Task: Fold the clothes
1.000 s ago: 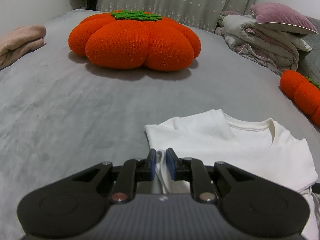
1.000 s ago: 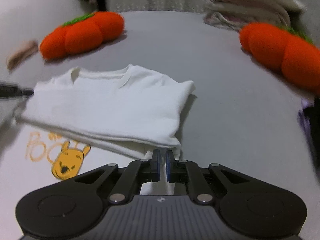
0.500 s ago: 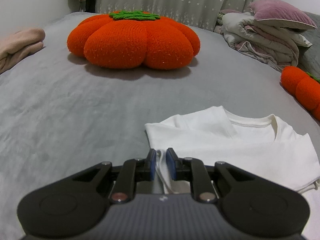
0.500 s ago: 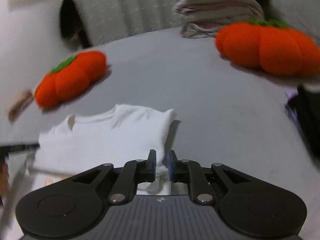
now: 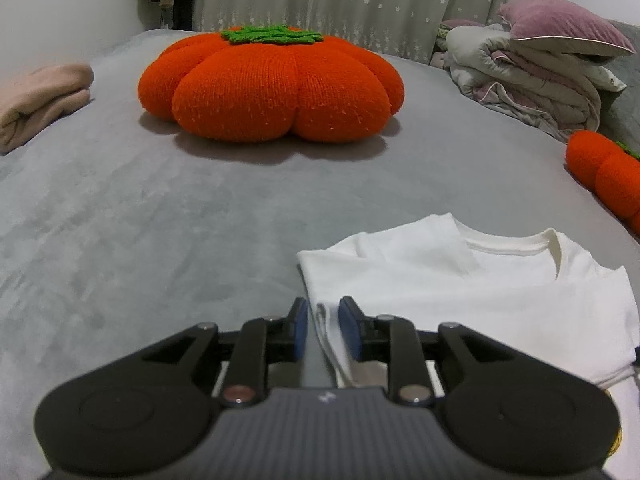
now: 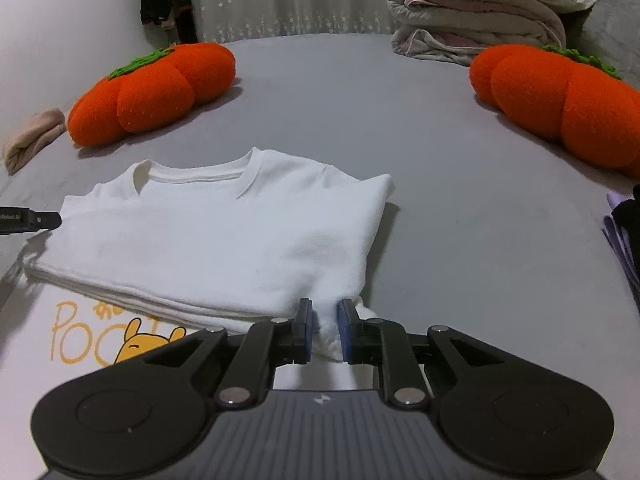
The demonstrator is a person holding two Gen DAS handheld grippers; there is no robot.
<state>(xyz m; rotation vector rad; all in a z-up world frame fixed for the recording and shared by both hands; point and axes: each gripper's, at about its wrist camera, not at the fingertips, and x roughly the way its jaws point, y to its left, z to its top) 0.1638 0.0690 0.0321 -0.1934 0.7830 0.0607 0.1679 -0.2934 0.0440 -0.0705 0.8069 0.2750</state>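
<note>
Both hand-held grippers have just been opening: left hand-held gripper (image 5: 323,330) and right hand-held gripper (image 6: 322,330) now stand slightly apart around the folded white T-shirt (image 6: 224,236) edge, probably releasing it flat on the bed (image 5: 160,220).

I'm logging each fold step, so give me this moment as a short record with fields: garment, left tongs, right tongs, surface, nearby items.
garment: white T-shirt, top part folded down over the printed front
left tongs: left tongs slightly apart, jaws just opening, shirt edge between them
right tongs: right tongs slightly apart, jaws just opening, shirt corner between them
surface: grey bed cover
nearby items: orange pumpkin cushion, folded bedding
</note>
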